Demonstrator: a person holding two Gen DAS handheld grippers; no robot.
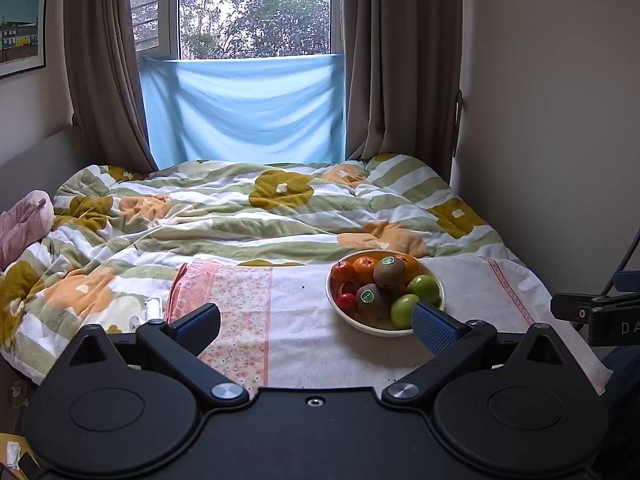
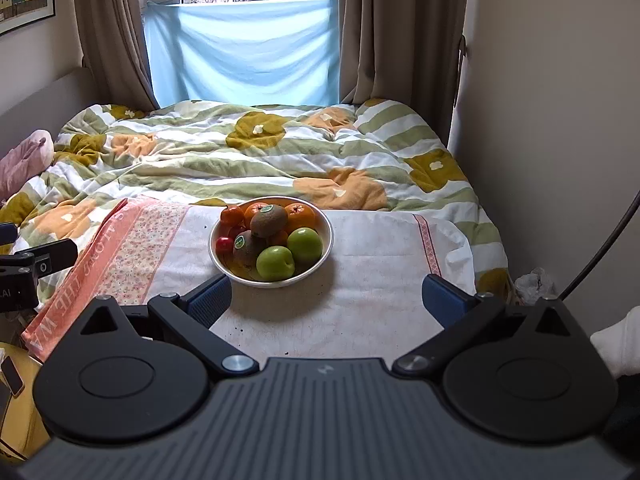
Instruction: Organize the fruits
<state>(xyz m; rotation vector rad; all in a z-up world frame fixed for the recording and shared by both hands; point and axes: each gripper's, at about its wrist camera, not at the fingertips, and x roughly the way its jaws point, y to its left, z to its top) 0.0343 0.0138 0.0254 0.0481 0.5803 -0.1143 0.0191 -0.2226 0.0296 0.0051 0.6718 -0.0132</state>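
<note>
From the left wrist we see the bowl (image 1: 386, 294) at about two o'clock of the frame's middle, standing on a white cloth (image 1: 320, 340) laid flat over the bed, which we judge gives it a level base where the rumpled quilt (image 1: 224, 208) would not. All the fruit we can see lies heaped in it: two kiwis (image 1: 388, 272), two green apples (image 1: 424, 289), oranges (image 1: 364, 266) at the far side, small red fruits (image 1: 346, 302) at nine o'clock of the bowl. None lies loose on the cloth. The left gripper (image 1: 316, 322) is held low and level at the bed's near edge, its fingers (image 1: 434, 328) spread wide with nothing between them; the right finger overlaps the bowl's near rim in this view, and we cannot tell if it touches

From the right wrist the bowl sits at about eleven o'clock, near the cloth's far edge. Fruit gathered in one bowl fits a tidying already done, and equally a pile waiting to be sorted out, so we leave that open. The right gripper (image 2: 327, 300) points along the bed, a little short of the bowl, fingers (image 2: 210, 298) wide apart and holding nothing. At nine o'clock part of the other tool shows
</note>
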